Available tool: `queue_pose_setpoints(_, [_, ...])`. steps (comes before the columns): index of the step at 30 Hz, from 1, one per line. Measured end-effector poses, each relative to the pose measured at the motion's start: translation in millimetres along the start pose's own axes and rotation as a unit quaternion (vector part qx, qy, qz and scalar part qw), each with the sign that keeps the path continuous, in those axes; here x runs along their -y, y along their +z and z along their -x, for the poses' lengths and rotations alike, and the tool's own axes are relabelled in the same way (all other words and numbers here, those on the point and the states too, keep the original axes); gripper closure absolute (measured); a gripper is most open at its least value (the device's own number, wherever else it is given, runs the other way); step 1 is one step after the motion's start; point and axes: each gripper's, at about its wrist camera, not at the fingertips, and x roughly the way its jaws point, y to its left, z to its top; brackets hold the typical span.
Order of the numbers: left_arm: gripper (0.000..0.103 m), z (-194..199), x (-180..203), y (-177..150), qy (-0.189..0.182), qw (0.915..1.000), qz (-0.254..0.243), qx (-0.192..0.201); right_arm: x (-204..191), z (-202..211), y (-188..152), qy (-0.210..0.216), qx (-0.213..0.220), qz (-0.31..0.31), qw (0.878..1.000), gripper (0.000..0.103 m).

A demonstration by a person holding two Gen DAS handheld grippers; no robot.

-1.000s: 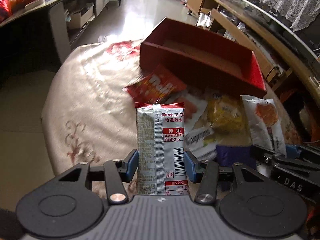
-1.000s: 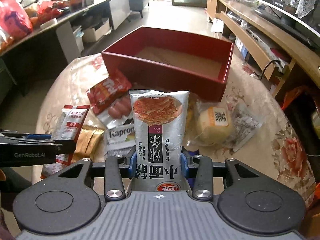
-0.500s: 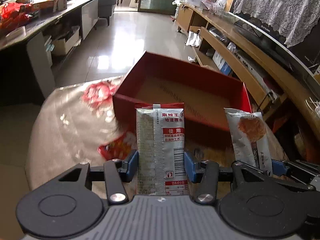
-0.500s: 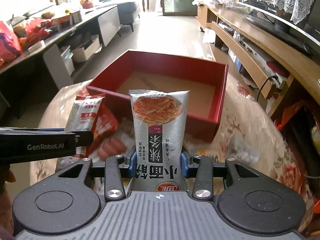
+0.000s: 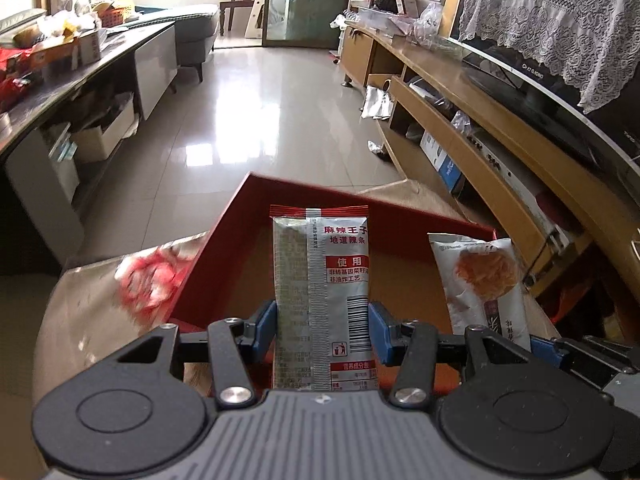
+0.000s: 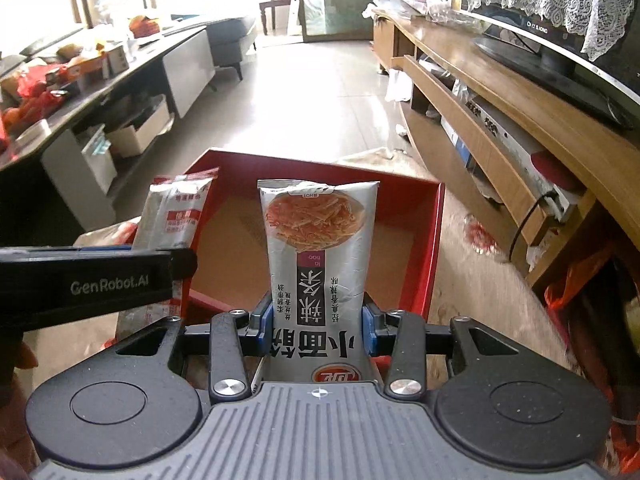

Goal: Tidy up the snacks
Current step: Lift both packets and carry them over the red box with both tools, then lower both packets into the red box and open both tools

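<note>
My left gripper (image 5: 322, 326) is shut on a silver snack packet with a red top edge (image 5: 320, 280), held upright over the near left part of the red box (image 5: 224, 240). My right gripper (image 6: 316, 320) is shut on a silver spicy-strip packet (image 6: 318, 248), held upright over the near edge of the red box (image 6: 434, 240). The box has a bare brown floor. The right packet shows in the left wrist view (image 5: 480, 276); the left packet shows in the right wrist view (image 6: 176, 212), beside the left gripper's black body (image 6: 92, 280).
The box sits on a table with a floral cloth (image 5: 120, 292). A long wooden TV cabinet (image 6: 520, 128) runs along the right. A dark counter with clutter (image 6: 80, 80) lies to the left. Shiny tiled floor (image 5: 240, 120) lies beyond the table.
Both grippers have moved forward and up with their packets, from above the snack pile to over the near part of the red box. The loose snacks have dropped out of view.
</note>
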Motion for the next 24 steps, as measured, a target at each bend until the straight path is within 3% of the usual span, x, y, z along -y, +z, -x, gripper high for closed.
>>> queue_pose_setpoints(9, [0.053, -48.6, 6.5, 23.3, 0.021, 0.9997, -0.009, -0.003, 9.4, -43.5, 22.9, -0.012, -0.01, -0.007, 1.0, 0.054])
queue_pose_setpoints(17, [0.053, -87.5, 2.3, 16.7, 0.04, 0.9984, -0.017, -0.038, 10.4, -72.7, 26.2, -0.01, -0.027, -0.008, 1.0, 0.054])
queue_pose_setpoints(24, [0.053, -98.8, -4.5, 4.9, 0.053, 0.9966, -0.018, -0.06, 9.0, -92.1, 16.3, -0.007, -0.057, 0.001, 0.998, 0.054])
